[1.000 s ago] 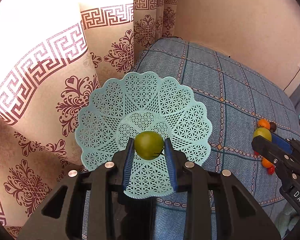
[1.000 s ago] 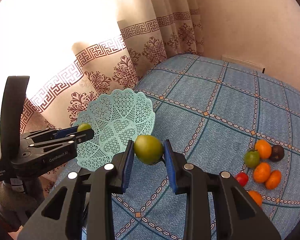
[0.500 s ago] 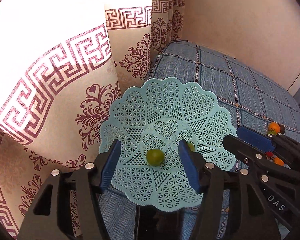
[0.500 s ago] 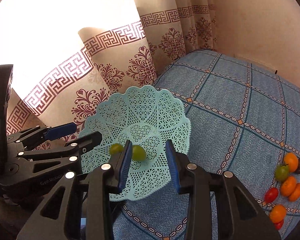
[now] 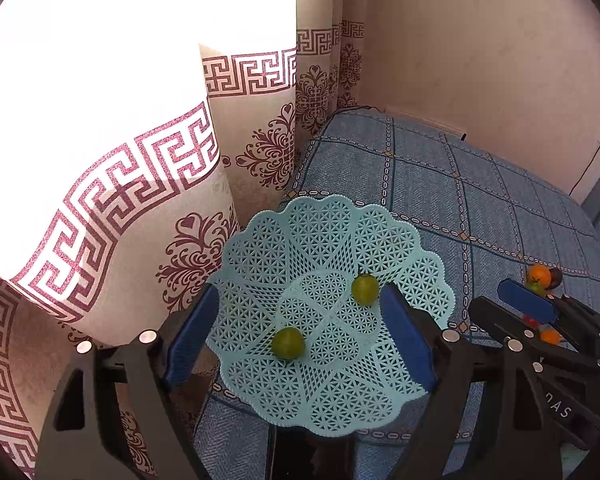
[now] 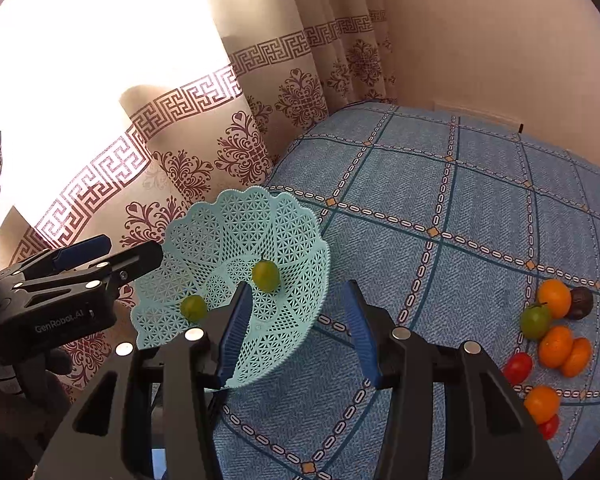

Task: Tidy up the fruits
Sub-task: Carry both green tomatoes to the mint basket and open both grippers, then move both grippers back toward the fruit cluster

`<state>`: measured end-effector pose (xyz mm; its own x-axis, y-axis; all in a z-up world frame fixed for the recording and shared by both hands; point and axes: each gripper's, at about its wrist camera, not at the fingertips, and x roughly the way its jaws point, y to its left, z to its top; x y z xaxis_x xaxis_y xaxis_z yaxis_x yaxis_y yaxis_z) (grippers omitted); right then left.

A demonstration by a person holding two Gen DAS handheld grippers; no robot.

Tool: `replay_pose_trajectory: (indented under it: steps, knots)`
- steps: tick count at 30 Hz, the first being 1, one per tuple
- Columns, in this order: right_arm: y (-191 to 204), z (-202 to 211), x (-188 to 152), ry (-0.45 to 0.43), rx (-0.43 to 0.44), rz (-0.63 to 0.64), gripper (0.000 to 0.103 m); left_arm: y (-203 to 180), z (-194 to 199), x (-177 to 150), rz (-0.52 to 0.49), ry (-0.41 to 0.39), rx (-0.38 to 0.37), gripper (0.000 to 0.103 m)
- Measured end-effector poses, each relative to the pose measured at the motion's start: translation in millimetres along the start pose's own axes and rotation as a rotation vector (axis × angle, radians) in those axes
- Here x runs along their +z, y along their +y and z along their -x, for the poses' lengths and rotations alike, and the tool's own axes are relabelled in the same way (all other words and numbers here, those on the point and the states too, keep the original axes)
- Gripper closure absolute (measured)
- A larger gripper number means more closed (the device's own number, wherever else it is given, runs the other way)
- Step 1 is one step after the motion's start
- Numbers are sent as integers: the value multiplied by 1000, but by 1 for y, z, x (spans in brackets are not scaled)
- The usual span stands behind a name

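Left wrist view: left gripper point(image 5: 300, 336) jaws spread wide, holding nothing, straddling the mint lattice basket point(image 5: 380, 236), which sits on the near corner of the blue checked bedspread point(image 5: 480, 188) by the patterned curtain point(image 5: 140, 168). Two green fruits lie loose in the basket: one point(image 5: 287, 343) between the jaws, closer to the left pad, the other point(image 5: 365, 289) just inside the right pad. Off to the right of the jaws the right gripper point(image 5: 512, 308) pokes in, partly hiding the fruit pile point(image 5: 540, 276); only an orange and scraps of red and green show there. Letters on its body read roughly "DAS", upside down

Right wrist view: gives what the other misses, the full pile point(image 6: 552, 332) well right of the jaws: several oranges, a green fruit, red ones, one dark one, all on the bedspread point(image 6: 460, 200). Right gripper point(image 6: 296, 328) jaws wide apart, empty; left pad overlaps the basket point(image 6: 300, 240) rim, right pad over bare cloth. One green fruit point(image 6: 265, 275) just beyond the left pad tip, the second point(image 6: 193, 307) left of it. Far left, the left gripper point(image 6: 128, 252) seen side-on, jaws apart, level, tips at the basket edge; "GenRobot.AI" printed on its side. A dark gloved hand point(image 6: 44, 376) grips its handle below. Curtain point(image 6: 236, 120) behind
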<state>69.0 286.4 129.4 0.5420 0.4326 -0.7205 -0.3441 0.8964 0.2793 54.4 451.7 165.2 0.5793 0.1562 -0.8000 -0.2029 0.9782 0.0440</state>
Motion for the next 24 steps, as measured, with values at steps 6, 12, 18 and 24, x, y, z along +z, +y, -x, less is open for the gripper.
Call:
replay_pose_trajectory:
  steps: [6,12,18,24]
  knots:
    - [-17,19,3,-42,-30,-35,50,-25,13,8,-63,-69,6,4]
    - [-38,42,3,-112,-77,-72,31,-49,20,16,-77,-63,-15,3]
    - [-63,62,0,-124,-146,-90,23,-70,26,17,-65,-64,-34,3]
    - [-94,80,-12,-115,-185,-126,22,-90,25,11,-52,-40,-38,3]
